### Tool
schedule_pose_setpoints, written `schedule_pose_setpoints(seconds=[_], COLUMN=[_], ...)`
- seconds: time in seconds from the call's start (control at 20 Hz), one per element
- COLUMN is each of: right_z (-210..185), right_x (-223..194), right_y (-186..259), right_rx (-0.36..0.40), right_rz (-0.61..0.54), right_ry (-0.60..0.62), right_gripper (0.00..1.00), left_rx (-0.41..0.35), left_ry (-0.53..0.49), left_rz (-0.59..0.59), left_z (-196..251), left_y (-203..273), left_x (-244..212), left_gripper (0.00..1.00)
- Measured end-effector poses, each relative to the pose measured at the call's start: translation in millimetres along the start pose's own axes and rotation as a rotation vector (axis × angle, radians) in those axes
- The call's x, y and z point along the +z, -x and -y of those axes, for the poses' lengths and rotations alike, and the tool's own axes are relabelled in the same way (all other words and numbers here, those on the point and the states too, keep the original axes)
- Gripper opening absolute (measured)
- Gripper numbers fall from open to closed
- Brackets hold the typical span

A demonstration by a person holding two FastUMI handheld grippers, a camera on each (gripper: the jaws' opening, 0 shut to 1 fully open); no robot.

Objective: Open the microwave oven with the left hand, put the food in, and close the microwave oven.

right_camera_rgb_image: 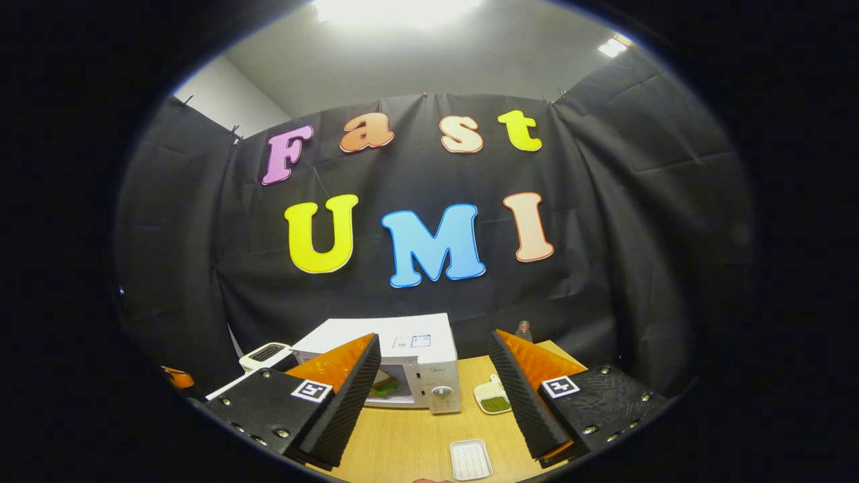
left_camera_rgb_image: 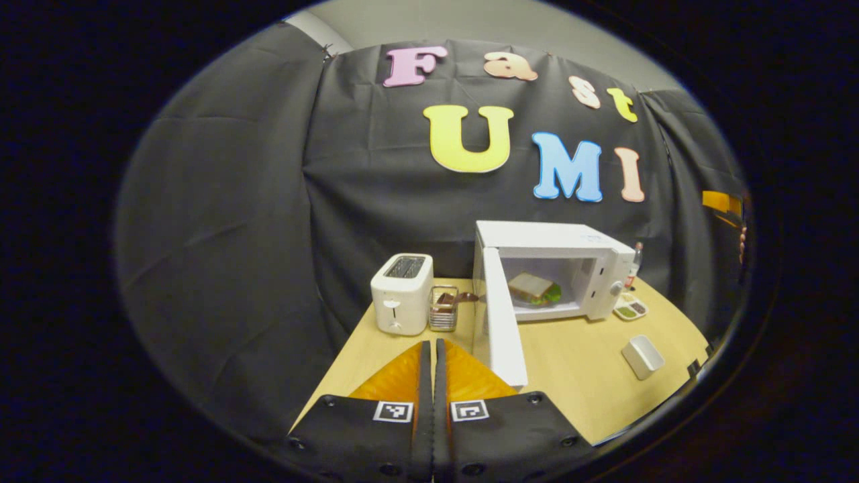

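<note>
White microwave (left_camera_rgb_image: 550,268) door ajar, sandwich (left_camera_rgb_image: 533,288) half-hidden inside; left gripper (left_camera_rgb_image: 433,349) clenched empty, right gripper (right_camera_rgb_image: 435,382) released.

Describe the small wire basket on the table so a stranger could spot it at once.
Start at the white microwave oven with its door swung open on the wooden table. Left of the door stands a white two-slot toaster. The small metal wire basket sits between them, the one see-through mesh thing among solid white boxes.

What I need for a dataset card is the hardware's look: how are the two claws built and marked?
The left claw has two wedge-shaped fingers that taper to the tips. Each sits on a blocky base with round screw heads and a square black-and-white marker. The right claw has the same build, with ribbed inner faces.
</note>
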State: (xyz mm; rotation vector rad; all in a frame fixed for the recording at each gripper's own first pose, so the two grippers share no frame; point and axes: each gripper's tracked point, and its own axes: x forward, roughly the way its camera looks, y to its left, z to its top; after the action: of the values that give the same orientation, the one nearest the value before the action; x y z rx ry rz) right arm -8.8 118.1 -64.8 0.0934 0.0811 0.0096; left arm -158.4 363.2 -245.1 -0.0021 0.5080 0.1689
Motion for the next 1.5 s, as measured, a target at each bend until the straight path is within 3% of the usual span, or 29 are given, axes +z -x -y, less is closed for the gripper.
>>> schedule_pose_setpoints(seconds=[0.05, 0.2, 0.5, 0.75, 0.95, 1.5], right_z=[0.1, -0.4, -6.1, -7.0, 12.1, 65.5], right_x=[-2.4, -8.1, -3.2, 5.7, 10.5, 10.0], right_y=[0.5, 0.7, -8.4, -25.0, -44.0, -82.6], right_rx=[-0.003, -0.006, 0.012, 0.070, 0.085, 0.137], right_rz=[-0.007, -0.027, -0.017, -0.006, -0.001, -0.022], right_ry=[-0.002, -0.005, 0.037, 0.039, 0.049, 0.033], right_gripper=[0.98, 0.98, 0.98, 0.98, 0.98, 0.98], left_rx=[-0.018, -0.073, -0.130, -0.185, -0.244, -0.299], left_ry=[0.015, 0.019, -0.004, -0.011, 0.016, -0.028], left_rz=[-0.022, -0.050, -0.057, -0.075, -0.092, -0.098], left_z=[4.7, 25.7, 65.8, 125.7, 182.8, 288.3], left_y=[-2.4, -4.5, -7.0, -10.2, -21.8, -73.4], left_x=[-11.3, -29.1, -26.0, -21.9, -17.5, 5.4], left_gripper=[0.04, 0.09, 0.09, 0.09, 0.07, 0.07])
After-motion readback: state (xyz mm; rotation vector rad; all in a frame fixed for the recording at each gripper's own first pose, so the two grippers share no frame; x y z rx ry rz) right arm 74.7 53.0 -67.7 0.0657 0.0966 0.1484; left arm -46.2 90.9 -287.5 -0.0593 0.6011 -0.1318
